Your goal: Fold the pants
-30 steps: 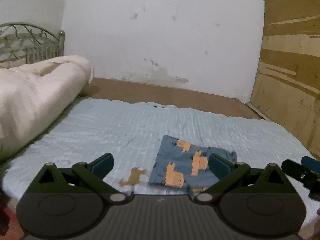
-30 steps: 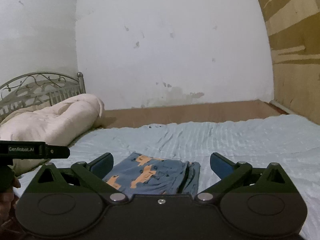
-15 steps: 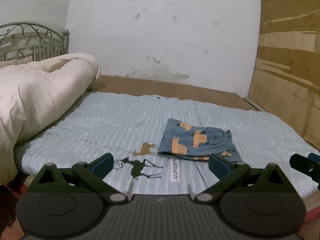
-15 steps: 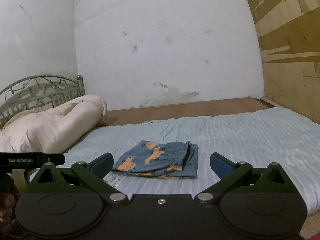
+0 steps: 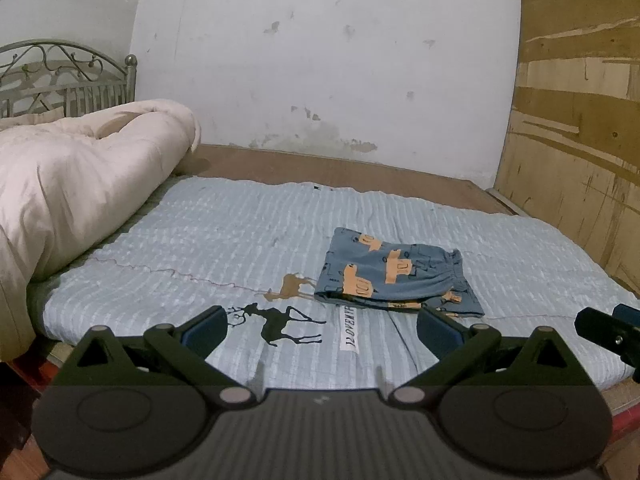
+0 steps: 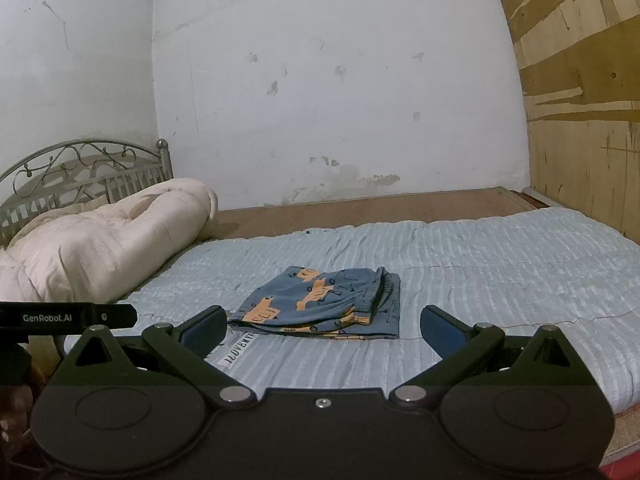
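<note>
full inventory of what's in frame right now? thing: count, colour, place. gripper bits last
pants: 1, blue with orange print, folded flat on the bed near its front edge
bedspread: 1, light blue ribbed, covers the mattress
deer prints: 2, one black, one tan, on the bedspread left of the pants
text label: 1, white, on the bedspread in front of the pants
comforter: 1, cream, bunched at the bed's left end
headboard: 1, grey metal scrollwork, behind the comforter
wall: white, stained, behind the bed
wood panel: brown, right side
left gripper: black, blue pads, open, empty
right gripper: black, blue pads, open, empty
</note>
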### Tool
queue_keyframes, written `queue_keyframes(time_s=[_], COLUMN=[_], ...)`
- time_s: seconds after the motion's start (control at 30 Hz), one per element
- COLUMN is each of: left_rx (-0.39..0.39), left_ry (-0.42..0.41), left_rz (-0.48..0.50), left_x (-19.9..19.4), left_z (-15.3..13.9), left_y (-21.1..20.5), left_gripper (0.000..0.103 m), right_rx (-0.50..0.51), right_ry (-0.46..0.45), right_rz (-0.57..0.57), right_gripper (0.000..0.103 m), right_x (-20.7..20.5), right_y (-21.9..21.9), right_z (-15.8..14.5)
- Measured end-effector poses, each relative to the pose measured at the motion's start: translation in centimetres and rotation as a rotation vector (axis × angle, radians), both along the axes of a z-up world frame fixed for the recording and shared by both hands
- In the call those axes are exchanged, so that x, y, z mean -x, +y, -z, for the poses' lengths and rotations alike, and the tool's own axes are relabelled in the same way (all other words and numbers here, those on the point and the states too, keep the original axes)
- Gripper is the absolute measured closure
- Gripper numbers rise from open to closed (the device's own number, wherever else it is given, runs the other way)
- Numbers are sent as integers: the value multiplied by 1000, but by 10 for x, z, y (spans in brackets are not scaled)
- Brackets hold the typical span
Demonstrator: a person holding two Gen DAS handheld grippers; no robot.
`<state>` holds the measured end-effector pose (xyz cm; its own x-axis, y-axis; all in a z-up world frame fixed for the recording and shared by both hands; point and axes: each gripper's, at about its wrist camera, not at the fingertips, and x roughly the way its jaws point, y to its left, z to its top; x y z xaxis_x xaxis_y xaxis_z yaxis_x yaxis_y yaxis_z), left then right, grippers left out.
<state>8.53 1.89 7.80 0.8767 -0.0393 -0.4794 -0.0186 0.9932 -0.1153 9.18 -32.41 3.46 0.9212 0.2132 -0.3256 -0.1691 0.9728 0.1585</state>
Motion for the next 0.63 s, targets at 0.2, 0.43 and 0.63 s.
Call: queue_keyframes(time_s=[0.2, 0.43, 0.63], left_rx=[-2, 9, 12], left_ry=[3, 36, 18], left_rz=[1, -5, -3], left_x=[-1, -6, -4], left_z=[0, 3, 3], left_y=[0, 0, 2], left_gripper=[1, 1, 1], right_rx=[-1, -4, -3], right_ry=[3, 12, 20], right_rz=[0, -4, -7], right_gripper=[1, 1, 1], right_x=[0, -4, -7], right_y=[0, -2, 0], right_z=[0, 2, 4])
